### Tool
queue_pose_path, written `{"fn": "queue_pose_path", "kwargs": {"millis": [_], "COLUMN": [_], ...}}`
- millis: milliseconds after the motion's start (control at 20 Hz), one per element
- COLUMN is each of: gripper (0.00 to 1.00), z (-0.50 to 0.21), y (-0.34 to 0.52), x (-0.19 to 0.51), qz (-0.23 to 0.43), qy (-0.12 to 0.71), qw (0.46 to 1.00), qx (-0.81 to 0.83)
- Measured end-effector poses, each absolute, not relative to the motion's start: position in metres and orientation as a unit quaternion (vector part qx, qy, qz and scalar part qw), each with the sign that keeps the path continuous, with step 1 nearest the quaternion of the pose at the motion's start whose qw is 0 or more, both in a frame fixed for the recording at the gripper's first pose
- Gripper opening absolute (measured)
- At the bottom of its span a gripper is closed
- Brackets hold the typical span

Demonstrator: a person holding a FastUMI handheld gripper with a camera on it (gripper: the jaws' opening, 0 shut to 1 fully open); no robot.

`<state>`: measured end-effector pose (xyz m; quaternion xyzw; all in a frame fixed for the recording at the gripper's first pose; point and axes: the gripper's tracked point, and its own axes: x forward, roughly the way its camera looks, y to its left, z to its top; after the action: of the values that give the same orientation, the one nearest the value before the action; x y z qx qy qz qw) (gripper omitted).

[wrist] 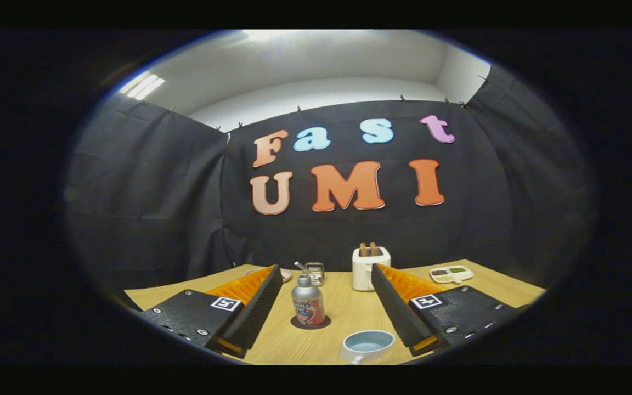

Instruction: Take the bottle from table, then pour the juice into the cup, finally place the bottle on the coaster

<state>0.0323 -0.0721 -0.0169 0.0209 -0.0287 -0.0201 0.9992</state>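
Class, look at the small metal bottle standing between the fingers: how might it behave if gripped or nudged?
The bottle looks like rigid metal, so it probably won't squash. Its smooth, shiny wall may slip against the open fingers. It stands tall and narrow on the dark coaster, so a push near the neck could tip it.

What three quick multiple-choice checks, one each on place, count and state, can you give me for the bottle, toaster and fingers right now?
1. Where does the bottle stand?
A. on the dark coaster
B. inside the cup
C. on the toaster

2. How many slices stick out of the toaster?
A. none
B. two
C. four

3. How are the gripper's fingers?
A. pressed on the bottle
B. spread wide, touching nothing
C. pressed on the cup

Answers:
1 A, the round dark coaster shows under the bottle's base on the table.
2 B, two brown slices rise from its top.
3 B, the bottle stands free in the gap between both fingers, the cup nearer.
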Motion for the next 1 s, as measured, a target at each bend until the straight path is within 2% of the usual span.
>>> {"fn": "queue_pose_path", "kwargs": {"millis": [500, 1000], "gripper": [0.96, 0.96], "z": [0.007, -0.001], "y": [-0.138, -0.173], "x": [-0.039, -0.055], "qz": [-0.072, -0.093], "qy": [-0.069, -0.059], "qw": [0.995, 0.994], "qx": [0.008, 0.007]}}
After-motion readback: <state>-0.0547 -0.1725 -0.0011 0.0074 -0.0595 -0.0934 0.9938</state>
